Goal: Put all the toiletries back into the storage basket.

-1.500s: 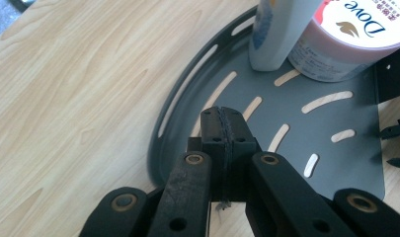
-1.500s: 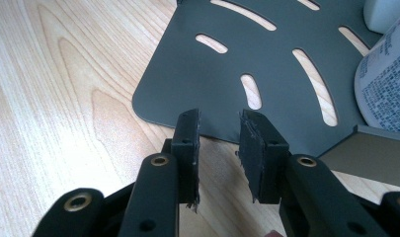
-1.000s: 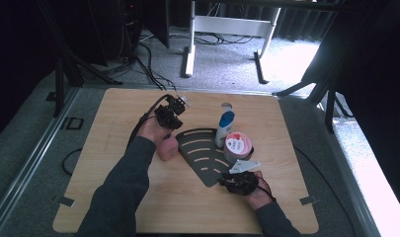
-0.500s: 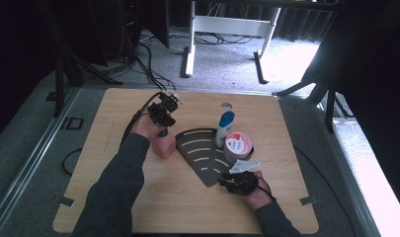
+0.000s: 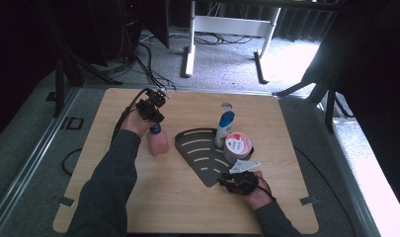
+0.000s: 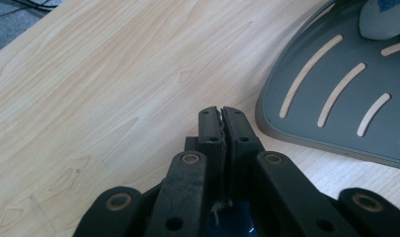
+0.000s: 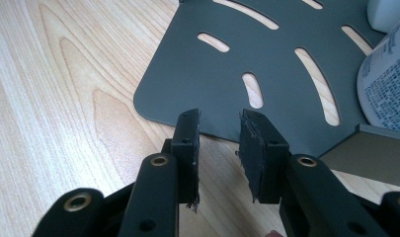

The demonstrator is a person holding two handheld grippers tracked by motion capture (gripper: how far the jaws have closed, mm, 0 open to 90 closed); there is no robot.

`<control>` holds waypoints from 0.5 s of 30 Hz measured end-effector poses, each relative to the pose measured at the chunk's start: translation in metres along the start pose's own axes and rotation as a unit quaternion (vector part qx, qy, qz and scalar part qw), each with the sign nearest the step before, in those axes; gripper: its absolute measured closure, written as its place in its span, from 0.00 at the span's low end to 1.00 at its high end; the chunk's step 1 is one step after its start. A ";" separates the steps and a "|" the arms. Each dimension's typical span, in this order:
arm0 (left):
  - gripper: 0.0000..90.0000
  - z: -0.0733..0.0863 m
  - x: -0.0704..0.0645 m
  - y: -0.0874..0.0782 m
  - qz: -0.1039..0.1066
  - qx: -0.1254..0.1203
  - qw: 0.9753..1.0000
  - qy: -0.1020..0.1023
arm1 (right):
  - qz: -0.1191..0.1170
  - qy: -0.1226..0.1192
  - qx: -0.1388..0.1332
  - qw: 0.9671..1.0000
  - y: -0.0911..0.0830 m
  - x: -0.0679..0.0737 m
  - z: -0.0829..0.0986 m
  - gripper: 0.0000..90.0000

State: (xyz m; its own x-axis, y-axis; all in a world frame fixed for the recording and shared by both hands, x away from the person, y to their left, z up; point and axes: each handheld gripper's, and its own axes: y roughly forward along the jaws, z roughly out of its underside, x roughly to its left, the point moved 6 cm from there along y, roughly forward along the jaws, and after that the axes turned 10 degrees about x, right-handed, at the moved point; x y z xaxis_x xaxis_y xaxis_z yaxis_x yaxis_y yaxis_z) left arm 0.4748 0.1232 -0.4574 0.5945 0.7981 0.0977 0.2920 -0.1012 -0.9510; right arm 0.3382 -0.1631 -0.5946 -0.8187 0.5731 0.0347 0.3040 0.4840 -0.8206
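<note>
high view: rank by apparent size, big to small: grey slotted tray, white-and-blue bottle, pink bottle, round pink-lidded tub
1. grey slotted tray
2. white-and-blue bottle
3-4. pink bottle and round pink-lidded tub look about alike; no clear ranking.

No text could be read. The round tub (image 7: 385, 84) beside the grey slotted tray (image 7: 227, 64) carried fine dark print, too small and blurred to make out.

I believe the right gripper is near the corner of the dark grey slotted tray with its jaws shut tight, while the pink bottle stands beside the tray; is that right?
Not quite: the right gripper has its jaws open, with a clear gap between them, as the right gripper view shows. It is indeed near the corner of the dark grey slotted tray, and the pink bottle stands beside the tray on the wooden table.
</note>
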 end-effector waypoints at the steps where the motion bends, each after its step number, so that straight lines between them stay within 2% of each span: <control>1: 0.97 0.001 0.001 0.000 -0.002 0.002 1.000 -0.002 | 0.000 -0.001 0.000 1.000 0.000 0.000 0.000 0.77; 7: 0.95 0.006 0.007 0.004 -0.007 0.017 1.000 -0.011 | 0.001 -0.001 0.000 1.000 0.000 0.000 0.000 0.77; 12: 0.88 0.005 0.007 0.006 -0.001 0.011 1.000 -0.008 | 0.000 0.000 0.001 1.000 0.000 0.000 0.000 0.77; 15: 0.87 0.004 0.007 0.007 -0.001 0.012 1.000 -0.006 | 0.000 0.000 0.001 1.000 0.000 0.000 0.000 0.77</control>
State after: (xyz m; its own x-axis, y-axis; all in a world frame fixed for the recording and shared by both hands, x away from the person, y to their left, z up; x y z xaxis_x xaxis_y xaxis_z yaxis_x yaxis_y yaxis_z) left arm 0.4776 0.1302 -0.4642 0.5843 0.8058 0.0967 0.2752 -0.0846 -0.9577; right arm 0.3380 -0.1629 -0.5946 -0.8182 0.5738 0.0342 0.3043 0.4828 -0.8212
